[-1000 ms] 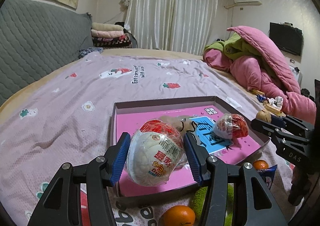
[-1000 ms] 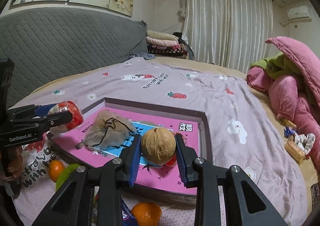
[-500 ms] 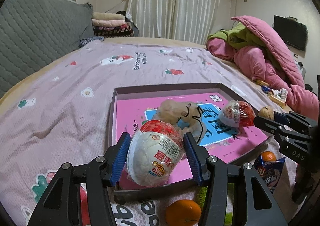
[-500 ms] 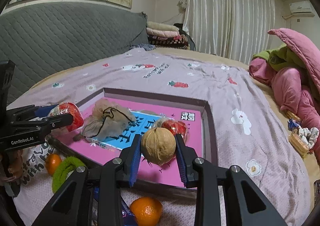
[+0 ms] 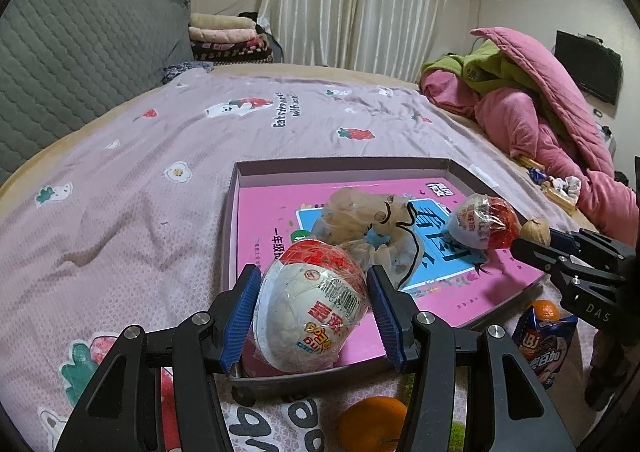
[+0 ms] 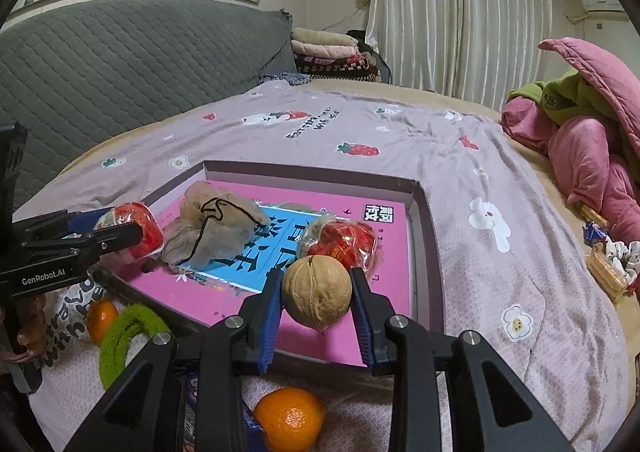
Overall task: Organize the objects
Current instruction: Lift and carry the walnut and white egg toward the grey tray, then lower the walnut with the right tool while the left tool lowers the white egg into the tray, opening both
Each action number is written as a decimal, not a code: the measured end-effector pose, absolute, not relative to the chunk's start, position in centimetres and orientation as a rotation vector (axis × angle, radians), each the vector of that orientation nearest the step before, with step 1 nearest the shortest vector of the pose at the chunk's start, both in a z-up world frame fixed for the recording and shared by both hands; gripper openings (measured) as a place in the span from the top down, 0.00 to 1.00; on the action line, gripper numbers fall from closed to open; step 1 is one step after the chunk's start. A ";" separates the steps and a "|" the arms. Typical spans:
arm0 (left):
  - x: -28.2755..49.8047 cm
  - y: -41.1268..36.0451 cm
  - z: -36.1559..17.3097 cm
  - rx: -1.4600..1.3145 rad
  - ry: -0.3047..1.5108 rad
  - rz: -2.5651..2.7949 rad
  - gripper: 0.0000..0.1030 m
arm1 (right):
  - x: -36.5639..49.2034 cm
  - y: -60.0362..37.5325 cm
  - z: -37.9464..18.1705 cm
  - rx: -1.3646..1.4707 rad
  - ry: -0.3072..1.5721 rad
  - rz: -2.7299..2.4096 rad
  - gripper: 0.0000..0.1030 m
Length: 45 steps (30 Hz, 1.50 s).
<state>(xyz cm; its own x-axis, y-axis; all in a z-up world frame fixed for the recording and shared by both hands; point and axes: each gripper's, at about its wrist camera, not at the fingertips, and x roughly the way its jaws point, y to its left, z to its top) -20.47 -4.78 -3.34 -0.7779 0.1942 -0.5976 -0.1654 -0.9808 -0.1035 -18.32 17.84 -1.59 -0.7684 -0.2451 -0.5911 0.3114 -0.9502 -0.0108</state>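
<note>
Gripping wrapped egg in left tongs, walnut in right tongs

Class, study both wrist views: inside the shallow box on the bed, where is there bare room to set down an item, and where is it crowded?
Inside the box, bare pink shows along the far wall and at the near edge beneath the walnut. The middle is crowded: the crumpled beige cloth and a wrapped egg. Outside, the bedspread left of the box lies bare; oranges clutter the near edge.

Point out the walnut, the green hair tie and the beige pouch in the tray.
walnut [image 6: 317, 294], right wrist view, middle of the shell between the pads.
green hair tie [image 6: 120, 336], right wrist view, left side of the loop.
beige pouch [image 5: 360, 207], left wrist view, upper folds.
</note>
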 end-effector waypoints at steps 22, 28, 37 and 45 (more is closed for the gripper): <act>-20.9 -4.8 -4.0 -1.009 -0.056 2.795 0.45 | -19.2 17.9 -2.6 0.966 0.137 -2.674 0.68; -21.0 -4.7 -4.1 -1.015 -0.052 2.795 0.45 | -19.4 17.9 -2.9 0.983 0.138 -2.666 0.68; -21.2 -4.8 -4.2 -1.025 -0.051 2.802 0.45 | -20.1 18.1 -3.2 1.014 0.129 -2.659 0.68; -21.3 -4.6 -4.2 -1.028 -0.044 2.803 0.45 | -20.5 18.2 -3.3 1.032 0.110 -2.653 0.68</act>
<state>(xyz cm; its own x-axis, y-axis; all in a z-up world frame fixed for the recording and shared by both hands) -21.31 -4.63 -4.20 -0.7524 0.1560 -0.6400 -0.1359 -0.9874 -0.0810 -20.49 18.20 -3.34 -0.7006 -0.2411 -0.6716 0.2958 -0.9546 0.0342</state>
